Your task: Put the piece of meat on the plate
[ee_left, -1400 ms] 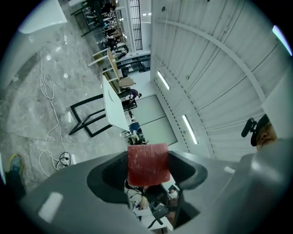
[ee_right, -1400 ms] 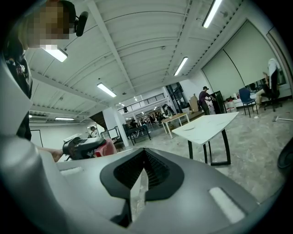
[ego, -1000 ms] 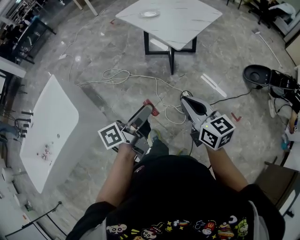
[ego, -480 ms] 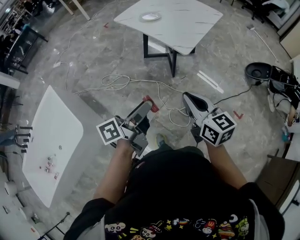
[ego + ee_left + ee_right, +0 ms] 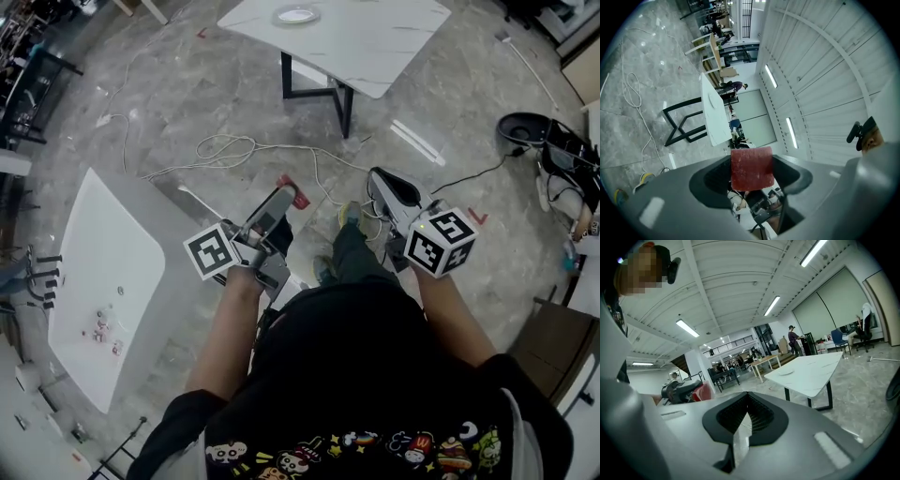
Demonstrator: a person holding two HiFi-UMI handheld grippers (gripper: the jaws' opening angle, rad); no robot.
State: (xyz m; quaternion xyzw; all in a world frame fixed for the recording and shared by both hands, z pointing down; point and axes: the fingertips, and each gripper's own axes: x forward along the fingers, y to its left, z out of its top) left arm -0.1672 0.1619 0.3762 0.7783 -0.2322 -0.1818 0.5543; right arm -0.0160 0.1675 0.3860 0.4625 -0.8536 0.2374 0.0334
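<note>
Head view: a person stands on the floor, the left tool clamped on the piece of meat and the right tool alongside. The plate waits on a tabletop well apart.

Left gripper view: the red slab sits between the jaws, high off the floor.

Right gripper view: the jaws are together, with nothing between them.

Loose cables cross the path, and a snagged foot or jolt could shake the meat free.

Count: one piece of meat, one plate, two tools.
</note>
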